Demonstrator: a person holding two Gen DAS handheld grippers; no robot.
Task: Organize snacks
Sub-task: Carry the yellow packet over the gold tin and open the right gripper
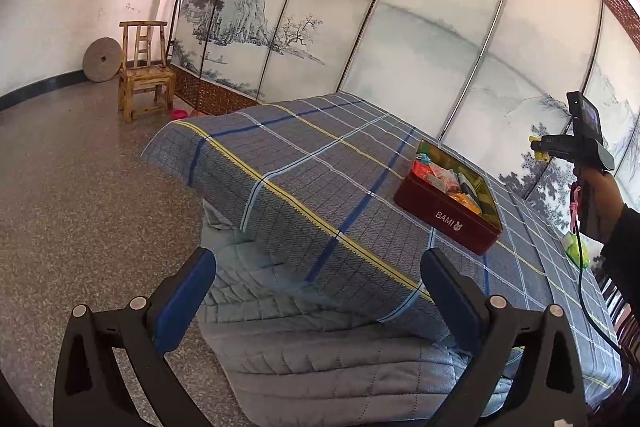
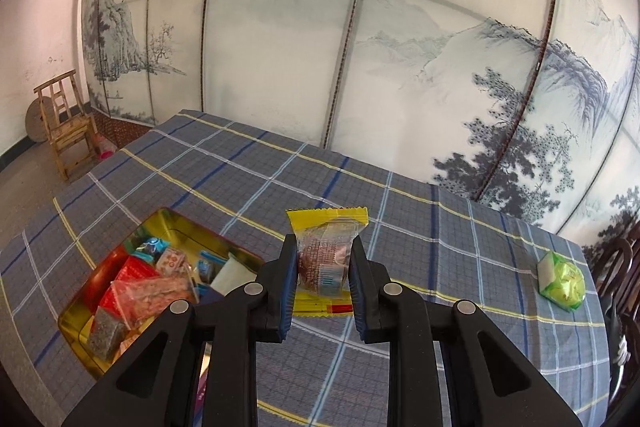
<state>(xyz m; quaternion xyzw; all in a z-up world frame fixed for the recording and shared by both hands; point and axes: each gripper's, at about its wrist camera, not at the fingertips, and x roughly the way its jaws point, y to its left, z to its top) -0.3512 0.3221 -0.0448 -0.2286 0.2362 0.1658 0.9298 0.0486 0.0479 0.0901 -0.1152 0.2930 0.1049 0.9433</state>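
The right tool (image 2: 323, 259) pinches a yellow-wrapped snack (image 2: 326, 251) above the counter (image 2: 400, 227), beside the open tin (image 1: 448, 223) of snacks. The left tool (image 1: 318, 291) hangs spread and empty off the counter's edge. A green snack (image 2: 562, 281) lies near the far right corner.

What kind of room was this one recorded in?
Likely a room in a home: a table under a checked cloth, a painted folding screen behind it, and a small wooden chair on a speckled floor.
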